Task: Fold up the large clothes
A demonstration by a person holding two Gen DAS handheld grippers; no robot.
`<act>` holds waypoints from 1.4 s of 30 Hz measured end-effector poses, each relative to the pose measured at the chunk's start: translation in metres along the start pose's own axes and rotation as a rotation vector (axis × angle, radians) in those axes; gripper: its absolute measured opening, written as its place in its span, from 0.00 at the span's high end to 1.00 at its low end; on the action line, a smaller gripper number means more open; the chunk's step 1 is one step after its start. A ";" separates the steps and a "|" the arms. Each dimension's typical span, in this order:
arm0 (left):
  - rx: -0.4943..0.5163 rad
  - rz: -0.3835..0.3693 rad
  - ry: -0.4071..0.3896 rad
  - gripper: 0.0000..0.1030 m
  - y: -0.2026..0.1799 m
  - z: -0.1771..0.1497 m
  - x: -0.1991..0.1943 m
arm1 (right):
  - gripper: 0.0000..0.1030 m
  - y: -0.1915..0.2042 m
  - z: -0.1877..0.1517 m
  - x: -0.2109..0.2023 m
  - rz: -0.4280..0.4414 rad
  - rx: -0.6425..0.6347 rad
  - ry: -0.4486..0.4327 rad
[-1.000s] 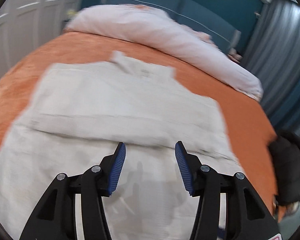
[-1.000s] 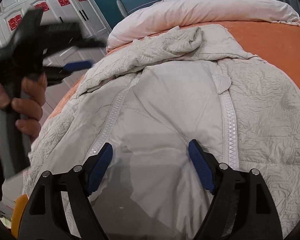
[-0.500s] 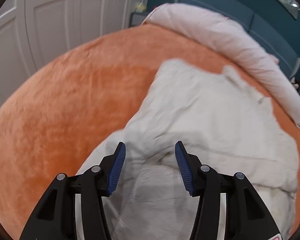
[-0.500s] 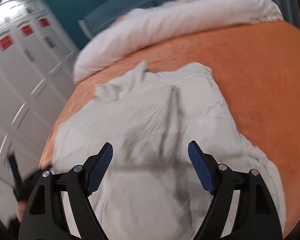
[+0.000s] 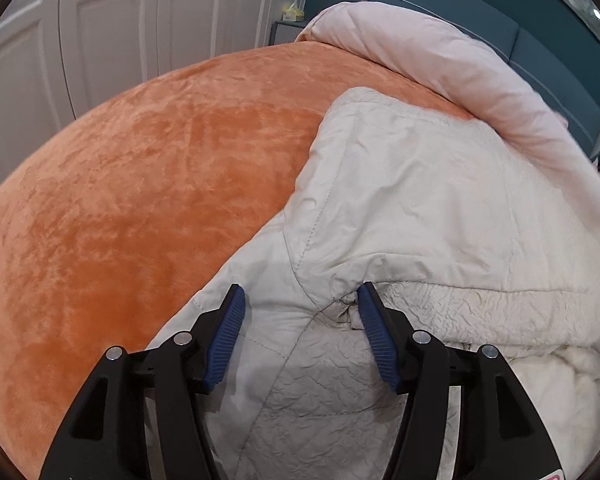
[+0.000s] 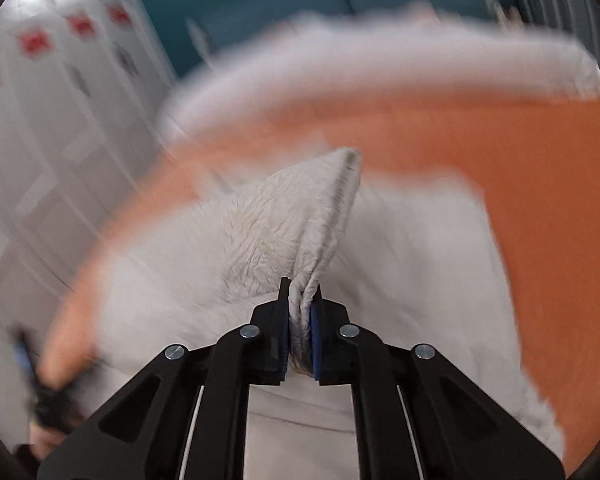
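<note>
Left wrist view: the left gripper [image 5: 300, 312] hangs over the near part of a cream padded jacket [image 5: 420, 208] that lies spread on an orange bedspread [image 5: 140, 184]. Its jaws are opening; the blue pads [image 5: 225, 336] stand apart on either side of a seam junction and a small crumpled fold of the jacket, and neither pad presses on the fabric, so nothing is grasped. The jacket covers the right half of this view, with smooth panels farther off and crinkled fabric nearer the gripper. A rolled pale pink duvet [image 5: 460, 80] lies along the far edge of the bed, touching the jacket's far side. White panelled wardrobe doors [image 5: 100, 32] stand behind the bed on the left.

Right wrist view (strongly motion-blurred): the right gripper [image 6: 300, 312] is closing, with a bunched ridge of the jacket [image 6: 300, 232] clamped between its pads and rising from them as a peaked fold. The rest of the jacket lies on the bedspread [image 6: 540, 184] below. At the lower left edge a blurred dark shape appears, too indistinct to identify.
</note>
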State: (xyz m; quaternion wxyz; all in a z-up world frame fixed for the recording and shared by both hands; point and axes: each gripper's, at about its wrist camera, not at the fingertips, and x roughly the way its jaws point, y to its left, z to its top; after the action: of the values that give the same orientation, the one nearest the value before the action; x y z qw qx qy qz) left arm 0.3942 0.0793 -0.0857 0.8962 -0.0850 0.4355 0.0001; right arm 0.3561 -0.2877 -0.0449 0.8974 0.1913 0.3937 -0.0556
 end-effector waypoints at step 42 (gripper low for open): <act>-0.042 -0.134 0.100 0.20 0.110 -0.082 -0.158 | 0.34 -0.081 -0.182 -0.230 -0.078 0.019 0.011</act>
State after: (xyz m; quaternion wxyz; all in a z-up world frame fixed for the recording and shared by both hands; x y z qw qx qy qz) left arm 0.2240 0.1872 -0.0291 0.8694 -0.1325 0.4729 -0.0551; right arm 0.0541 -0.3038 -0.0139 0.8906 0.1845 0.4051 -0.0932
